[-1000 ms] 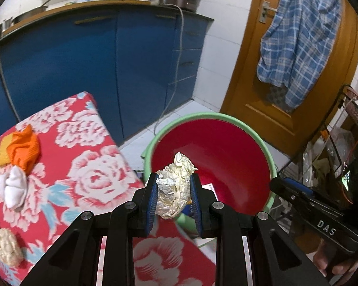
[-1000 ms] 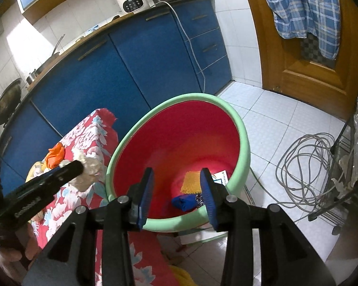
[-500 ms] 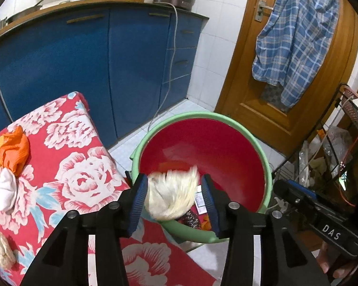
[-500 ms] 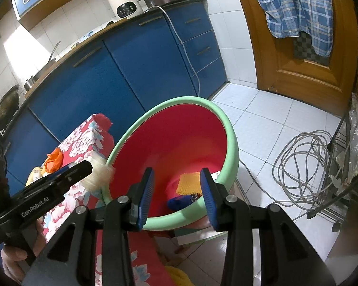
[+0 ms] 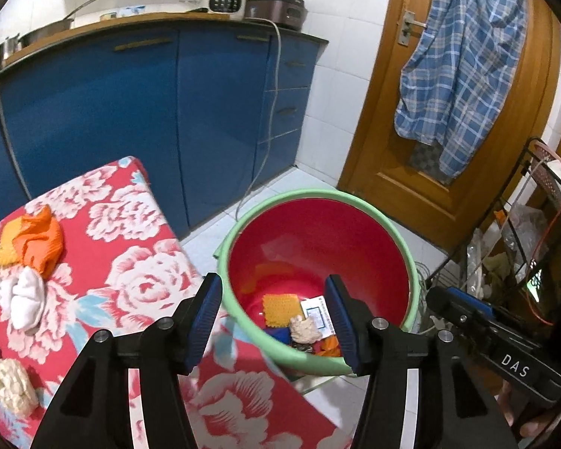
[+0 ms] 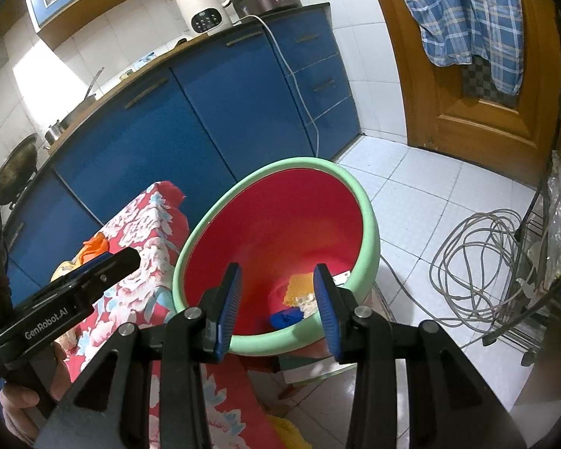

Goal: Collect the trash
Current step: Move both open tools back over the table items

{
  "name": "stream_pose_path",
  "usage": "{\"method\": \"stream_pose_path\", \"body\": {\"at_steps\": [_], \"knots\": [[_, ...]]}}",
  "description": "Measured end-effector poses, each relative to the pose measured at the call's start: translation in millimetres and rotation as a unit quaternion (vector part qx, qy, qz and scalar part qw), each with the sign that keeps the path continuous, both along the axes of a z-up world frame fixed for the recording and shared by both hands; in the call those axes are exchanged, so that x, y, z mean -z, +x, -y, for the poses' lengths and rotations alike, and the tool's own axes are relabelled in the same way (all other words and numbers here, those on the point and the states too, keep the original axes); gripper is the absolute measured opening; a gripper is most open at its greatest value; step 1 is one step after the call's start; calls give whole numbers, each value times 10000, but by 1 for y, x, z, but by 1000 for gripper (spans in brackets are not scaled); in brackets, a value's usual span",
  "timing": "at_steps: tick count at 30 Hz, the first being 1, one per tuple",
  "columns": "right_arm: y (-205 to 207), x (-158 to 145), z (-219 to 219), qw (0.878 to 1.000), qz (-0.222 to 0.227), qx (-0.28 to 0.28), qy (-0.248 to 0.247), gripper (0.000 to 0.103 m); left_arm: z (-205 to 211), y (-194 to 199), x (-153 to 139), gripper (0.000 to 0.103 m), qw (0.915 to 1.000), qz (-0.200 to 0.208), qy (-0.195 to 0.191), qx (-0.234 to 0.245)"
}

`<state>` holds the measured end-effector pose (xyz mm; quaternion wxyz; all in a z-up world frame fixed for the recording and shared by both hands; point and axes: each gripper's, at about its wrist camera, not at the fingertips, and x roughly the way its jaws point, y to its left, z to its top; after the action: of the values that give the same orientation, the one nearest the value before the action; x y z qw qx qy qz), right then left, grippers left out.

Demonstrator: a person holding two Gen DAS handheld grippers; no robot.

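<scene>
A red bucket with a green rim stands on the floor beside the table. Inside lie a cream crumpled paper ball, a yellow cloth and other scraps. My left gripper is open and empty above the bucket's near edge. My right gripper is open and empty, also over the near rim. On the red floral tablecloth lie an orange wad, a white wad and a cream wad.
Blue kitchen cabinets stand behind the table. A wooden door with a hanging plaid shirt is at the right. A wire rack stands right of the bucket. A coiled grey cable lies on the tiled floor.
My left gripper opened and let go of the cream paper ball, which fell into the bucket. The right gripper stayed open over the bucket.
</scene>
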<state>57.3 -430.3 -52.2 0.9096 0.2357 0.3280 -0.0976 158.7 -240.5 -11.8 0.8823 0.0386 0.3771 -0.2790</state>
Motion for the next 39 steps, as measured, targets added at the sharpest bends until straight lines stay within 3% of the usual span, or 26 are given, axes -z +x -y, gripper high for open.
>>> {"method": "stream_pose_path", "body": {"at_steps": [18, 28, 30, 39], "knots": [[-1, -11, -45, 9990, 38, -442, 10, 48, -103, -12, -9, 60, 9927, 70, 260, -1176], [3, -13, -72, 9977, -13, -678, -41, 56, -150, -12, -9, 64, 9832, 94, 364, -1786], [5, -12, -77, 9974, -27, -713, -42, 59, -158, -13, -7, 72, 9811, 99, 401, -1889], [11, -13, -97, 9959, -86, -894, -98, 61, -188, -8, 7, 75, 9690, 144, 693, -2367]]}}
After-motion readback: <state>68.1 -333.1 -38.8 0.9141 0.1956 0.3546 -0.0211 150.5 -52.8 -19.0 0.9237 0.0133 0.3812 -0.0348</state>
